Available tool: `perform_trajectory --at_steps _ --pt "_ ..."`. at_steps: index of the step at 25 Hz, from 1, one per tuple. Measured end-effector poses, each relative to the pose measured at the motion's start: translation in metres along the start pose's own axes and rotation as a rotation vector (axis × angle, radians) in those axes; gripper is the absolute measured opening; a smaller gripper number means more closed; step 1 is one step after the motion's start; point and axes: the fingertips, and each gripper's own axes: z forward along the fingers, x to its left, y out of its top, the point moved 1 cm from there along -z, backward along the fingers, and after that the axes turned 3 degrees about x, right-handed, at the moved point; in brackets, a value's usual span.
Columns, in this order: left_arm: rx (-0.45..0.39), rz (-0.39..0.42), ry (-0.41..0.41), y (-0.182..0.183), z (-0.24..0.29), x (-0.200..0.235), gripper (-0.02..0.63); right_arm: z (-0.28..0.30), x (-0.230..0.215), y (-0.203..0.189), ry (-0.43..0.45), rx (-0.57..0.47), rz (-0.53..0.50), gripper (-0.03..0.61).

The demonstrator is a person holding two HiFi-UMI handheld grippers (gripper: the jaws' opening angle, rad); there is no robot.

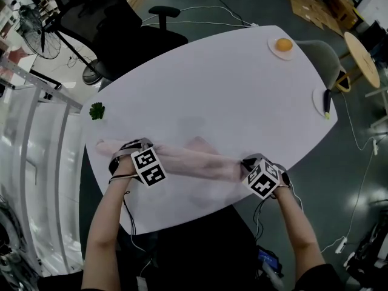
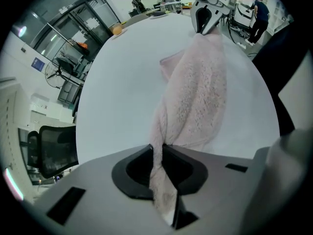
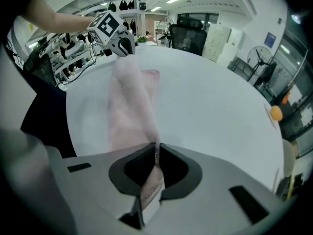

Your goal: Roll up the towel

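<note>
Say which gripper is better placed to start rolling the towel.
Right, probably: the right gripper pinches the towel at its very end; the left gripper grips inboard, leaving a loose tail.

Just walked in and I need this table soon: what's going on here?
A person holds a gripper in each hand. The left gripper and the right gripper are each clamped on a pink towel, one toward each end. The towel lies bunched into a long loose roll along the near edge of the white table.

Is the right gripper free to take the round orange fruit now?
Probably not yet: the right gripper is shut on the fluffy pink towel, though nothing stands between it and the orange fruit.
</note>
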Motion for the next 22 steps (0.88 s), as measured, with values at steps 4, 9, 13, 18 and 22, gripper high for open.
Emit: perform_trajectory --at_steps 4,9,13,18,22 --pt "-0.033 -0.021 0.038 -0.001 -0.003 0.001 0.060 -0.001 -0.002 0.000 -0.031 -0.002 -0.001 0.048" --pt "-0.096 -0.060 0.124 -0.002 -0.017 0.013 0.145 -0.012 -0.013 0.006 -0.123 -0.026 0.021 0.151" --pt "-0.153 -0.097 0.127 -0.004 -0.035 0.018 0.189 -0.032 -0.015 0.014 -0.212 -0.072 0.022 0.185" --pt "-0.201 -0.065 0.100 -0.008 -0.057 0.009 0.276 -0.057 -0.004 0.014 -0.262 -0.107 0.036 0.197" --pt "-0.233 -0.020 0.129 -0.012 -0.075 -0.001 0.276 -0.073 0.012 0.013 -0.295 -0.129 0.024 0.210"
